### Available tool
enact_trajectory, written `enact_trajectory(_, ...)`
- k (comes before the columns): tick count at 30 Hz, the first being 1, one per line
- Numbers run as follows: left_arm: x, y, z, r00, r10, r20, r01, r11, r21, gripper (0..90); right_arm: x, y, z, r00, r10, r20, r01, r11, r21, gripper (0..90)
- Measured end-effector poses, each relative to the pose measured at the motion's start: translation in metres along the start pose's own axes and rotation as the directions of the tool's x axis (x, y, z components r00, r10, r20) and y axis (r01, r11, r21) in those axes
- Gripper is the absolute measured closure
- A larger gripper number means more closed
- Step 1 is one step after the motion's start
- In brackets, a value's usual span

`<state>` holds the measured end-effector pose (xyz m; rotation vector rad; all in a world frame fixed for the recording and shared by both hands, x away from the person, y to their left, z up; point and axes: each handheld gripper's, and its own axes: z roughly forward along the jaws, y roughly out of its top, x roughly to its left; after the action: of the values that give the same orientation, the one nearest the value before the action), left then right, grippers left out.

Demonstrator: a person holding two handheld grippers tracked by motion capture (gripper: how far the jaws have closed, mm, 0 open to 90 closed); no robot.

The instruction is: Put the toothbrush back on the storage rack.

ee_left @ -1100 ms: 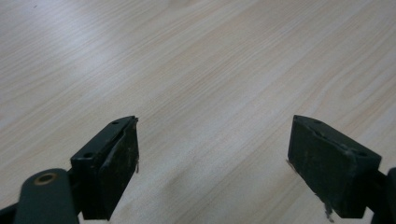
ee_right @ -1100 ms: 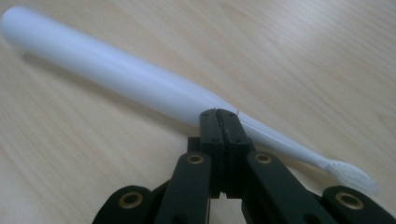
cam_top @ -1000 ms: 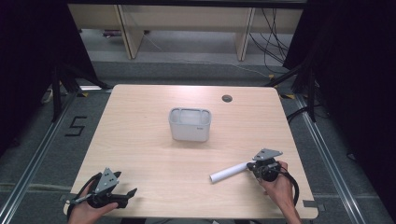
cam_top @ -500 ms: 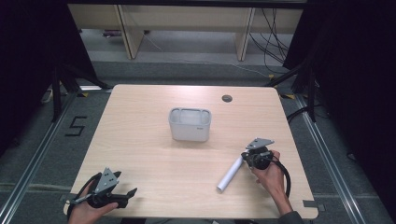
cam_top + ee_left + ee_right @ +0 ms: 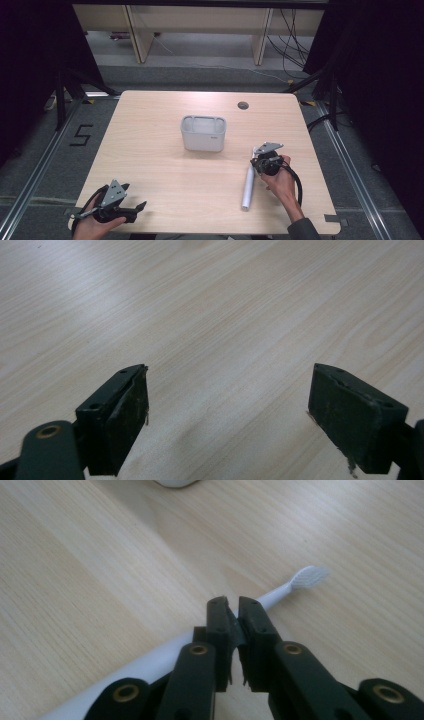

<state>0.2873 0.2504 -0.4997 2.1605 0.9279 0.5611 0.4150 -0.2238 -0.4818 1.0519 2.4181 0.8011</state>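
Note:
A white electric toothbrush (image 5: 247,190) lies on the wooden table (image 5: 160,165) at the front right, its handle toward the front edge. In the right gripper view its bristle head (image 5: 307,576) points up and right. My right gripper (image 5: 255,161) (image 5: 235,611) rests over the brush's thin neck. Its jaws have just been opening and stand a narrow slit apart, with nothing between them; the brush crosses underneath. My left gripper (image 5: 134,196) (image 5: 227,400) sits at the front left corner, open wide over bare wood.
A pale grey open box (image 5: 203,134) stands at the table's middle, behind the brush. A small round cable hole (image 5: 243,105) is near the far edge. Dark floor and rails surround the table.
The right hand moved up and left, and the toothbrush swung with it, from lying nearly sideways to pointing at the front edge. The left hand stayed put.

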Motion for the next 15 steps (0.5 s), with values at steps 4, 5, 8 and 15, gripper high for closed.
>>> enact_trajectory(4,0.0,0.0,0.001,0.9999,-0.015,-0.007,0.015,0.9999,0.004,16.1,0.001,0.008,-0.011,0.9991,0.04,-0.013,-0.04,0.999,-0.031,67.5)
enact_trajectory(5,0.001,0.0,-0.001,1.0,0.0,-0.007,0.0,1.0,0.007,16.1,0.003,0.01,-0.015,0.9978,0.065,-0.01,-0.066,0.997,-0.043,60.9)
enact_trajectory(8,0.0,0.0,-0.001,0.9998,-0.02,-0.009,0.02,0.9997,-0.013,16.1,0.009,0.015,-0.025,0.9947,0.101,-0.016,-0.102,0.994,-0.034,46.9)
enact_trajectory(15,-0.001,0.0,-0.001,0.9998,-0.019,0.001,0.019,0.9997,-0.013,16.1,0.023,0.012,-0.027,0.984,0.177,-0.015,-0.176,0.982,0.075,33.0)
